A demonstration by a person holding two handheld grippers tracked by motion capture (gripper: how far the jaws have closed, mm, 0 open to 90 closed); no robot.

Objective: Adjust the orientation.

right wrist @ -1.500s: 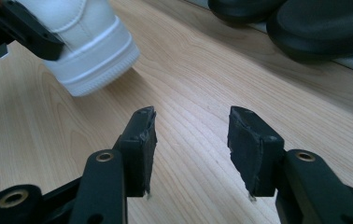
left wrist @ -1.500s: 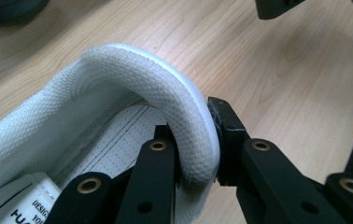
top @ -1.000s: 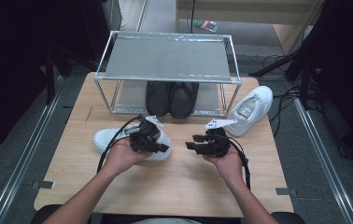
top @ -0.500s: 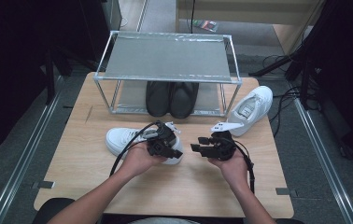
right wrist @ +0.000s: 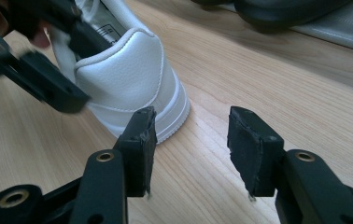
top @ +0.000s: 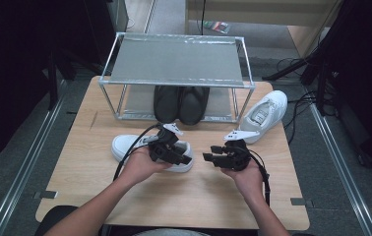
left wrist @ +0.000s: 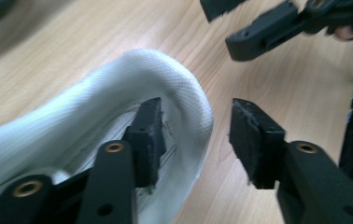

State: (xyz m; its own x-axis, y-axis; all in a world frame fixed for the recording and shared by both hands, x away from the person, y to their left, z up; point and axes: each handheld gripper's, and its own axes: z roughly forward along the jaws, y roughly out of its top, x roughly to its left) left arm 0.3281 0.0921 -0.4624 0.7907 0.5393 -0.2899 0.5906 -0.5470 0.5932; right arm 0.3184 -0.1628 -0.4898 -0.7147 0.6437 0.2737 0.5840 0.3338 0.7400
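The white sneaker [top: 125, 146] lies on its sole on the wooden table [top: 76, 167], its heel collar between the spread jaws of the left gripper [left wrist: 198, 135]: one jaw is inside the shoe, the other outside, neither pressing. Just beyond the heel, the right gripper [right wrist: 191, 140] points at it, jaws apart, holding nothing. Farther off, black shoes [top: 181, 101] sit under a metal rack [top: 174, 61], and a second white sneaker [top: 267, 110] lies beside it.

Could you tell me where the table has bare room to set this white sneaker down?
Bare wood lies left of the white sneaker and along the near table edge. It is crowded by the rack, black shoes and second sneaker.
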